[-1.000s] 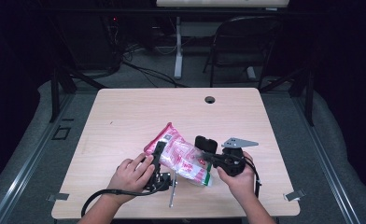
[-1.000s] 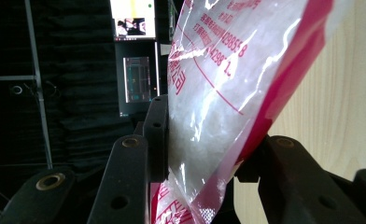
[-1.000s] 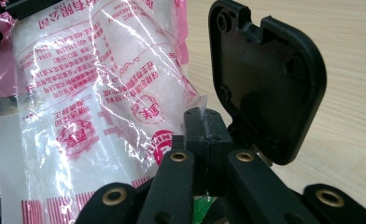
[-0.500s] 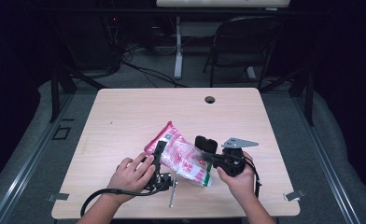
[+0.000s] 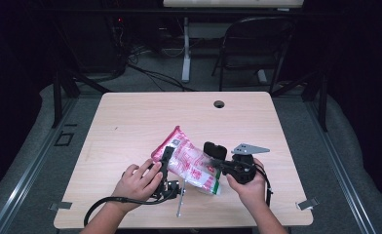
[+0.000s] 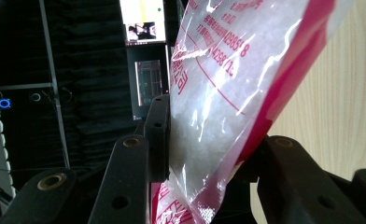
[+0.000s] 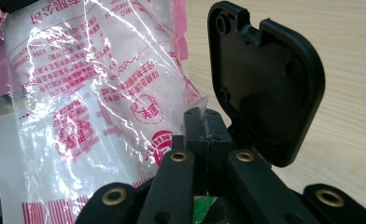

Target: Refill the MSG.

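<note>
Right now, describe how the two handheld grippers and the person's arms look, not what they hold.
Both are black, two-jaw tools with brass-coloured pivot screws on the linkages. The left gripper trails a black cable toward the table's near edge and has a thin metal rod beside it. The right gripper carries a grey three-cornered plate on top and a rounded black block beside its jaws. The forearms show no sleeves.

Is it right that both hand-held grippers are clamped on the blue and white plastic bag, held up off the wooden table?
Not quite: the plastic bag is pink and white, not blue, as the high view shows. The rest holds: the left hand-held gripper squeezes its thick body, the right hand-held gripper pinches a thin clear edge, and it is held above the wooden table.
</note>
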`<move>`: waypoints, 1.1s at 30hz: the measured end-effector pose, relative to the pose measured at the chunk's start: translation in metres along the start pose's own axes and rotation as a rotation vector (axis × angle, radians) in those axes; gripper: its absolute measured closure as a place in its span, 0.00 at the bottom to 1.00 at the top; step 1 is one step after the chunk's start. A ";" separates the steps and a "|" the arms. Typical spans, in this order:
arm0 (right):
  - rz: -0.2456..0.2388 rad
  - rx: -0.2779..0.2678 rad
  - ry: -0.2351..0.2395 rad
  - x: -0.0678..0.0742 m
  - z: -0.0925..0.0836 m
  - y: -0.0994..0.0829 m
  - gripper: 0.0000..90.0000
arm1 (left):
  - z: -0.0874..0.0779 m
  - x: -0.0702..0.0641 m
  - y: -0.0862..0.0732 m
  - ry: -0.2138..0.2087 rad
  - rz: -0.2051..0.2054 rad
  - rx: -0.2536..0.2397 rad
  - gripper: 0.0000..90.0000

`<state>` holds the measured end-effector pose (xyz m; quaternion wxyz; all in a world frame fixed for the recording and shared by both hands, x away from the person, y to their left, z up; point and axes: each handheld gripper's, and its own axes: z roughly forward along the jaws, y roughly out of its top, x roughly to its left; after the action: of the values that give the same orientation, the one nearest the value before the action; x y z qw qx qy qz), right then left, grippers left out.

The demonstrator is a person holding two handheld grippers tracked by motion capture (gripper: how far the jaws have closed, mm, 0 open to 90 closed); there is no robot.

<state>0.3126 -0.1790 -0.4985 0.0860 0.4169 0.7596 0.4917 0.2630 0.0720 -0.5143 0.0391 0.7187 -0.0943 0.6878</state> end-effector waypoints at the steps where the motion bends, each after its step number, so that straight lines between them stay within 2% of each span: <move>1: 0.000 0.000 -0.001 0.000 0.000 0.000 1.00 | 0.000 0.000 0.000 0.000 0.001 -0.001 0.72; 13: -0.002 -0.002 0.000 -0.001 0.000 0.001 1.00 | 0.001 0.001 0.000 0.010 0.015 -0.003 0.72; 28: 0.004 -0.011 0.002 0.000 0.001 0.001 1.00 | 0.001 0.004 0.000 0.034 0.057 -0.011 0.72; 33: 0.005 -0.013 0.001 0.000 0.002 0.002 1.00 | 0.001 0.004 0.000 0.030 0.052 -0.008 0.72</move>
<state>0.3145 -0.1774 -0.4982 0.0868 0.4179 0.7555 0.4970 0.2640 0.0717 -0.5103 0.0255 0.7053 -0.1150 0.6991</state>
